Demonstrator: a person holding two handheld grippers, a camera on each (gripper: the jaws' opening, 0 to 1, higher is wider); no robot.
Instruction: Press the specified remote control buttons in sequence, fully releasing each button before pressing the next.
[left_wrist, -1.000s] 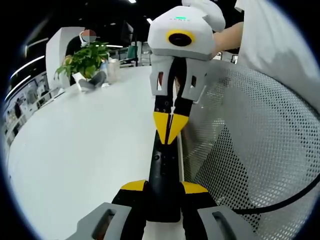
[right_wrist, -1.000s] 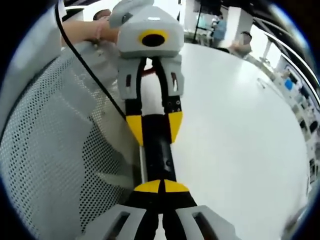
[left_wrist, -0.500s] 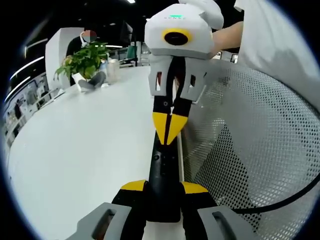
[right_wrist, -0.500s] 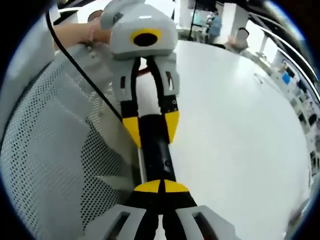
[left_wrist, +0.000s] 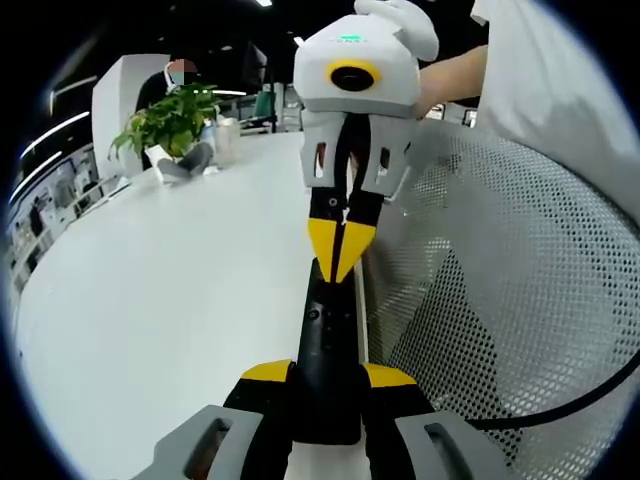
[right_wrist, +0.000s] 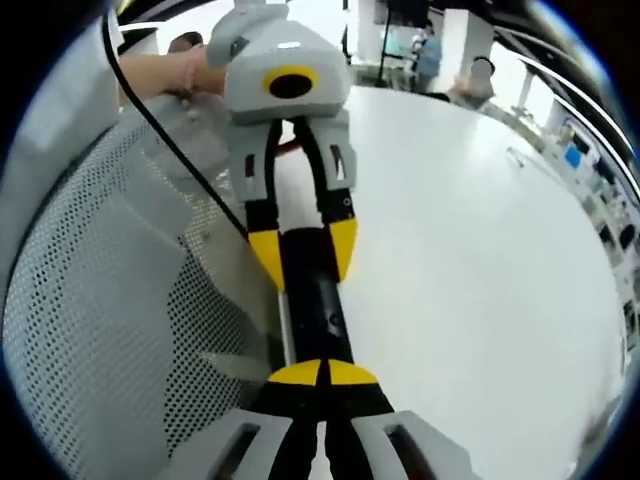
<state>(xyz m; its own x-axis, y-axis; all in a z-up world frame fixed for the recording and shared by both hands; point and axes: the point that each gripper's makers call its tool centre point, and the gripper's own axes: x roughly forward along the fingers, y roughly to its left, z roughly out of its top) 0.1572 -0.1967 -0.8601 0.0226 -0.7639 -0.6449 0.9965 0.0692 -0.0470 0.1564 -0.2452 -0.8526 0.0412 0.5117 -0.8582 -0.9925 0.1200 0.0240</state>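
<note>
A long black remote control (left_wrist: 325, 340) lies lengthwise between the yellow pads of my left gripper (left_wrist: 327, 375), which is shut on its near end just above the white table (left_wrist: 150, 300). My right gripper (left_wrist: 340, 250) comes in from the top of the left gripper view. Its yellow tips are shut together and point down at the remote's far end. In the right gripper view those same shut tips (right_wrist: 322, 373) sit over the remote (right_wrist: 315, 300), and my left gripper (right_wrist: 303, 250) clamps it from the other end. I cannot tell whether the tips touch a button.
A white perforated mesh surface (left_wrist: 500, 300) rises right beside the remote, with a black cable (left_wrist: 580, 395) across it. A potted plant (left_wrist: 170, 120) and small items stand at the table's far side. A person's arm (right_wrist: 170, 70) holds the left gripper.
In the left gripper view the right gripper's shut tips have moved slightly up, away along the remote. The left gripper's hold on the remote is unchanged.
</note>
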